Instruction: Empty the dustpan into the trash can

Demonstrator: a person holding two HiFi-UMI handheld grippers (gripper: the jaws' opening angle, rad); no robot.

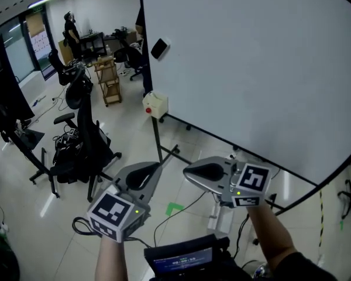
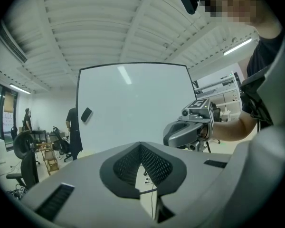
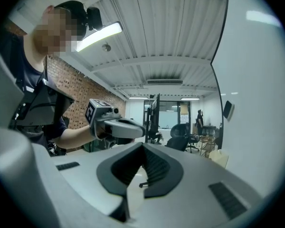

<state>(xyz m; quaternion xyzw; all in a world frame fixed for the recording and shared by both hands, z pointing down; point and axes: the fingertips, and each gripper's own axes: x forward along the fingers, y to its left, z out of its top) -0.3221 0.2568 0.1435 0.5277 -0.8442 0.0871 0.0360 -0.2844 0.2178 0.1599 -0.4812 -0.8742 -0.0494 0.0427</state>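
We list: whiteboard (image 1: 251,69) at two o'clock; black chair (image 1: 82,139) at nine; wooden rack (image 1: 108,78) at eleven; pale glossy floor (image 1: 134,124); strip light (image 3: 99,35) overhead.

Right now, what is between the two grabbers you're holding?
In the head view, only floor shows between the left gripper and the right gripper, with a green mark and a thin cable on it.

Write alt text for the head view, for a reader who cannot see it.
Two hand-held grippers, the left gripper and the right gripper, point forward with jaws shut and empty, above a pale floor. Ahead stands a large whiteboard on a black frame; a black office chair stands at the left.
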